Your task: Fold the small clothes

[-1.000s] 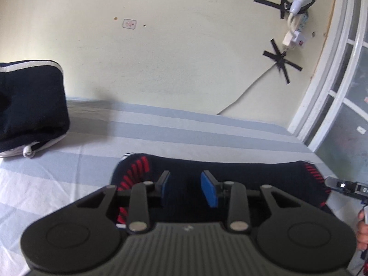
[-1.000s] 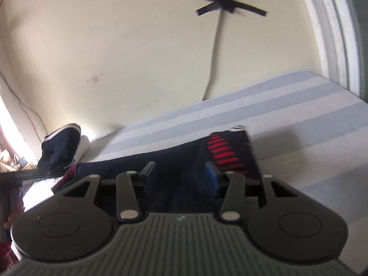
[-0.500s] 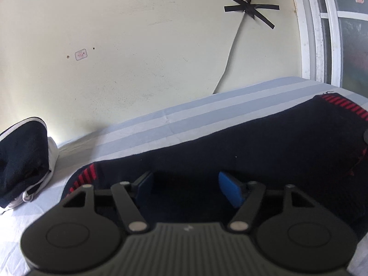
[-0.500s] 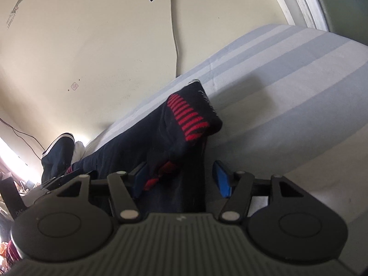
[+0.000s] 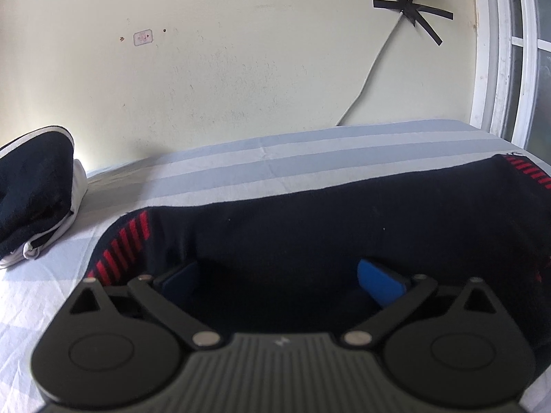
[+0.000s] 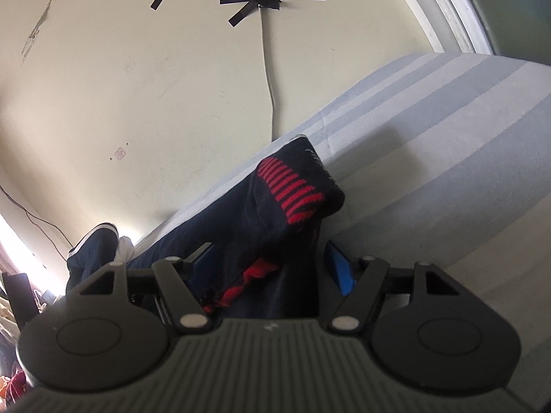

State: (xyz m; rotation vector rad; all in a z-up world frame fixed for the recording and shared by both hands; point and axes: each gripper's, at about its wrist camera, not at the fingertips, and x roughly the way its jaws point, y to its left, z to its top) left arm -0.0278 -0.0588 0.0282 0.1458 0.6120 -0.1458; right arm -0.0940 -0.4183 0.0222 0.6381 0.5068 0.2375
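Garment: a dark navy sock [image 5: 310,220] with red-striped bands lies lengthwise on the striped bedsheet [image 5: 275,158], parallel to the sheet's far edge by the wall.
Left end of sock: a red-striped band [image 5: 120,244] sits toward the sheet's left side, just in front of the left gripper's left finger.
Right end of sock: the cuff [image 6: 296,189] is raised off the sheet and folded back over the sock's body, its red stripes facing up.
Left gripper [image 5: 279,282]: jaws wide apart, blue pads on either side of the sock's dark middle; no clamp visible, fabric lies between and beneath the fingers.
Right gripper [image 6: 272,265]: jaws apart, with bunched sock fabric and a red-striped fold between them; the right blue pad [image 6: 339,268] stands clear of the cloth.
Other clothes: a folded navy piece with white trim [image 5: 34,186] rests near the sheet's far left corner, well apart from the sock.
Wall [image 5: 241,51]: pale, with a white cable [image 5: 372,69] held by crossed black tape [image 5: 411,10]; a window frame [image 5: 499,51] stands at the right.
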